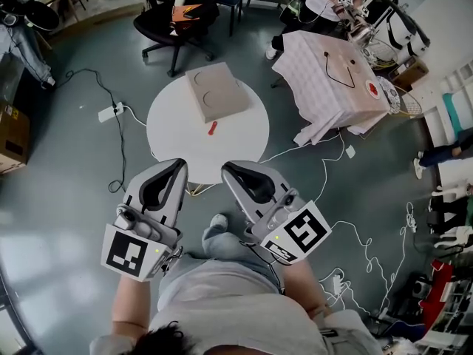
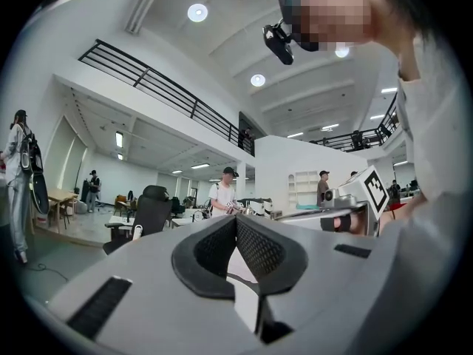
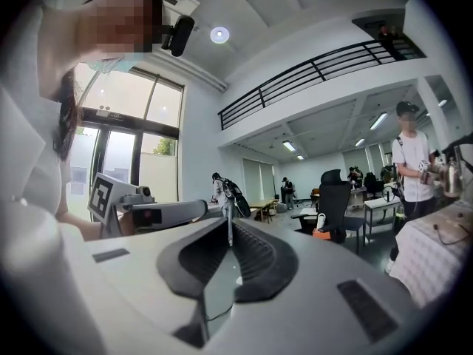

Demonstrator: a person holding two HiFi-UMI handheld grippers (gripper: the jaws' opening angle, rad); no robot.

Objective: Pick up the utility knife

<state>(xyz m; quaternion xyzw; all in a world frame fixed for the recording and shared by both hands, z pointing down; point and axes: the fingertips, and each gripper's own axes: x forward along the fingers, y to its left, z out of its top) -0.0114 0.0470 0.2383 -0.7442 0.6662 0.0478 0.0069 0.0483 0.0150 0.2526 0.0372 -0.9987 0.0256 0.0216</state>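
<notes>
**While the knife waits on the table, both tongs sit shut and empty**

Since I start from what is closest, the left gripper [image 1: 176, 164] and right gripper [image 1: 229, 168] hang side by side just in front of the torso, over bare floor, pointing toward the table. Each gripper view shows its two jaws pressed together at the tips, with nothing between them (only the room beyond).

Just past the tips is the near edge of the round white table [image 1: 170, 124]. Near the middle of its top lies a small red item [image 1: 213, 128], which I take to be the utility knife. It lies just beside the near edge of a beige board [image 1: 216, 91], and I cannot tell whether the two touch. It is well apart from both grippers.

Farther off stand a black office chair [image 1: 177, 21] and a table draped in cloth [image 1: 325, 80]. White cables [image 1: 325, 161] trail over the floor to the right.

I judge the pick has not begun; this is the approach step. Next I would choose one gripper, open its jaws, carry it forward and down over the tabletop, and line the jaws across the knife's narrow width. The item is small and flat, so the tips must come down low, clear of the board's edge.
</notes>
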